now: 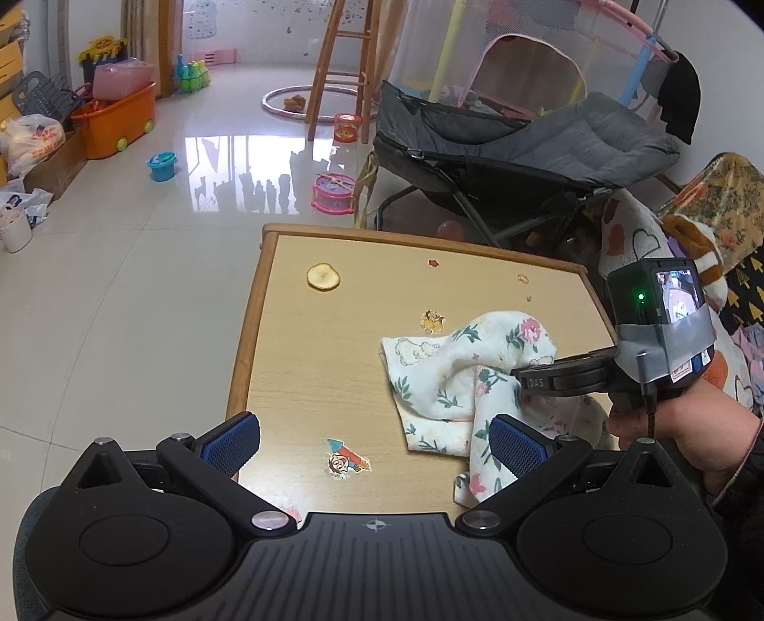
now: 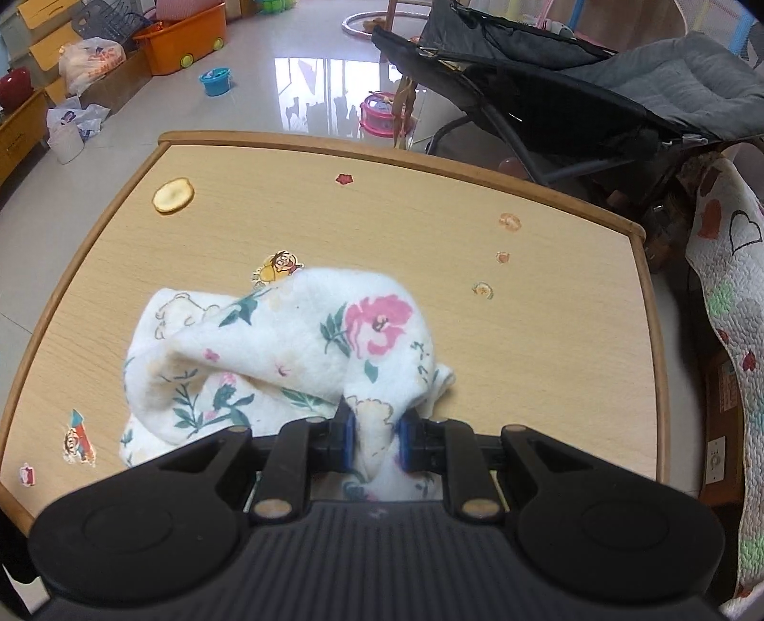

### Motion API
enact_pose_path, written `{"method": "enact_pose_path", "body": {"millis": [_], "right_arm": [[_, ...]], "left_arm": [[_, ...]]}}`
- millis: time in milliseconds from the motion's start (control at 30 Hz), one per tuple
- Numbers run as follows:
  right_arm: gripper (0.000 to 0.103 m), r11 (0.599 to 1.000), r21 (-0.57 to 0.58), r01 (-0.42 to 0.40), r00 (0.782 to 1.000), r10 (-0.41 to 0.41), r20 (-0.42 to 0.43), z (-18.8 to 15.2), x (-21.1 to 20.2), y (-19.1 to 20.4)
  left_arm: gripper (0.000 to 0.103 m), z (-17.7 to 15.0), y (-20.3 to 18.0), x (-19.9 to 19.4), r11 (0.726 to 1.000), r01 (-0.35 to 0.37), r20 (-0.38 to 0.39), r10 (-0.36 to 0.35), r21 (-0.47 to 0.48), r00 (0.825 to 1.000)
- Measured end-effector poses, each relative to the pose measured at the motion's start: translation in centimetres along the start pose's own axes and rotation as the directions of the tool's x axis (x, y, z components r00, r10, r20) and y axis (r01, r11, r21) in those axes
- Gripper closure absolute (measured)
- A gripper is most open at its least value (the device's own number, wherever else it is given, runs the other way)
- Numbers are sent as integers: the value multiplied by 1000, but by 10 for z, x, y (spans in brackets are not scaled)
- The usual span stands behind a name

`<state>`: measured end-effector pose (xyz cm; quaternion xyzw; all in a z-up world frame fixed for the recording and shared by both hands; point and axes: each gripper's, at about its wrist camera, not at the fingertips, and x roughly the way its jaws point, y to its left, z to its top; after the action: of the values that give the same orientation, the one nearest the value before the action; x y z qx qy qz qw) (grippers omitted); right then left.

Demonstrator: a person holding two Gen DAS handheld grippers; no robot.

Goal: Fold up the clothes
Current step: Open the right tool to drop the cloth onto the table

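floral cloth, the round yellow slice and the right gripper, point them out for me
floral cloth (image 2: 305,334), right wrist view, on its raised middle fold
round yellow slice (image 2: 173,195), right wrist view, on its centre
right gripper (image 2: 375,437), right wrist view, between its fingertips

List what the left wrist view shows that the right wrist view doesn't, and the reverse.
Left wrist only: the open left tool, the right tool seen from the side with the hand holding it, and a wooden stool.

Right wrist only: the right tool's pads pinching a fold of cloth.

Both: the floral cloth crumpled on the wooden table, and the orange bin.
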<state>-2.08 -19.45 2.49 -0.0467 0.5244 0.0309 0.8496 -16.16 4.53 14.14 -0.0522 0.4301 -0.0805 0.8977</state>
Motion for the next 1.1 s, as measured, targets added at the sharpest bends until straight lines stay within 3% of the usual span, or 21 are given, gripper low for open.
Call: {"method": "enact_pose_path", "body": {"millis": [267, 333, 467, 667, 767, 867, 1067, 1100], "right_arm": [[83, 998, 43, -42, 999, 42, 21, 2, -1, -14], [81, 993, 94, -68, 996, 62, 64, 5, -12, -25], [65, 985, 134, -110, 981, 86, 173, 6, -49, -45], [54, 997, 74, -38, 960, 16, 280, -5, -93, -60], [53, 995, 102, 11, 964, -38, 265, -7, -95, -70], [53, 988, 153, 3, 968, -41, 249, -14, -100, -79], [53, 991, 131, 19, 970, -50, 240, -47, -113, -71], [53, 992, 124, 23, 971, -52, 234, -53, -114, -68]], "left_arm": [[0, 8, -10, 13, 999, 8, -2, -8, 34, 1000], [0, 7, -12, 16, 999, 13, -3, -13, 45, 1000], [0, 4, -14, 20, 998, 32, -16, -32, 46, 999], [0, -8, -20, 33, 995, 98, -56, -96, 31, 994], [1, -17, -25, 46, 992, 127, -94, -126, 11, 988], [2, -24, -29, 60, 989, 146, -131, -145, 0, 981], [2, -31, -31, 82, 979, 201, -173, -206, -46, 963], [6, -31, -31, 85, 975, 213, -177, -220, -57, 959]]}}
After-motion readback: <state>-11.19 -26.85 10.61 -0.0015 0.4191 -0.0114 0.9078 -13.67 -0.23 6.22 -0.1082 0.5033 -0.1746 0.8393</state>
